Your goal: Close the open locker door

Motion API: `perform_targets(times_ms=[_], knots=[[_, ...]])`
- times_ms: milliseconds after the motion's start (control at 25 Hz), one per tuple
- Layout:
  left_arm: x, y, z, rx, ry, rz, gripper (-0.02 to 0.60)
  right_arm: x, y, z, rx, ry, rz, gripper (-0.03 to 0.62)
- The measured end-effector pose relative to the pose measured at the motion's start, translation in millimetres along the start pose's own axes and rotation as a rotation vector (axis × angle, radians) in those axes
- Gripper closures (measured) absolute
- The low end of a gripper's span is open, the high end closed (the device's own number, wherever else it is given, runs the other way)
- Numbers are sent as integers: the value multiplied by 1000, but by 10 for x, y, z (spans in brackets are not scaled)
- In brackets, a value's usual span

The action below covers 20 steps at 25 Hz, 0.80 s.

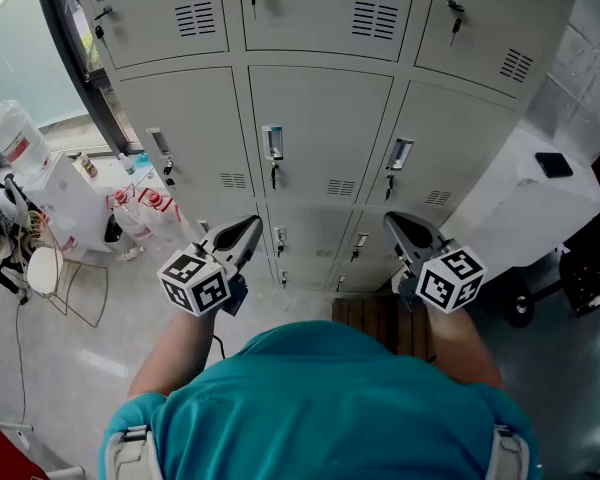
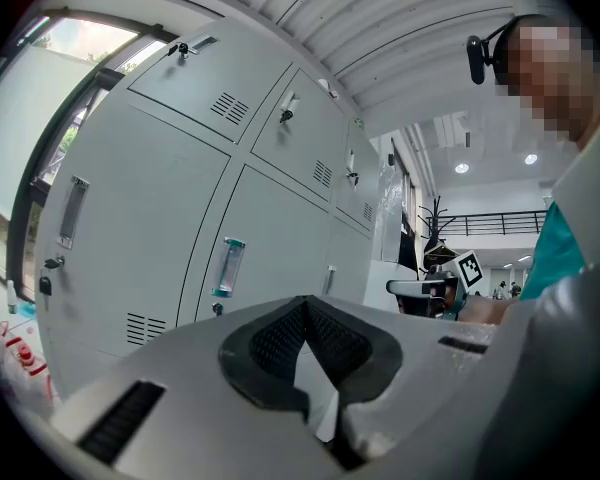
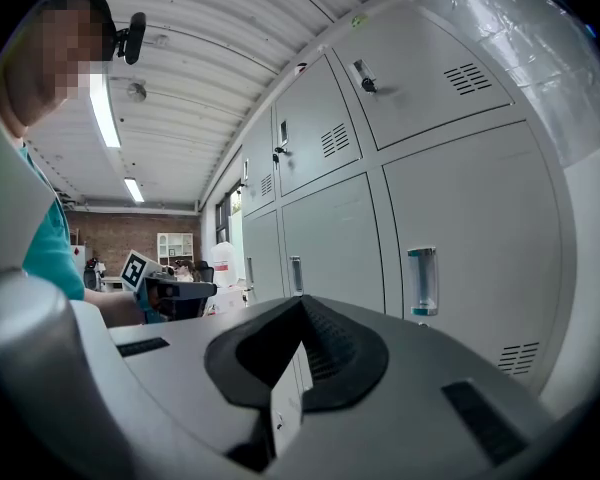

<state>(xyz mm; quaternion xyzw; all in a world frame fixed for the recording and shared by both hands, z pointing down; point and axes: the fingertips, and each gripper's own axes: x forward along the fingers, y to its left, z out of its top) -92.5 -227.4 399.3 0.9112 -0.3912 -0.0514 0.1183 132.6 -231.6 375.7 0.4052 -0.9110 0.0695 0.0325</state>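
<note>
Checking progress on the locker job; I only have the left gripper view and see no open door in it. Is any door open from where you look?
Observer: None that I can see. In the head view every locker door that shows sits flush, though the lowest row is partly hidden.
Operator: Is the right gripper holding anything?
Observer: No. The right gripper has its jaws together with nothing between them.
Operator: What's left of the lockers?
Observer: A water jug on a white stand.
</note>
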Motion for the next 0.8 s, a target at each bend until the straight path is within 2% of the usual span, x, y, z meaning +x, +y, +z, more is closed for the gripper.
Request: perform_targets(times_ms=[800], knots=[[-26,67,-15,-2,9,6,578,86,64,7,-25,16,19,595]])
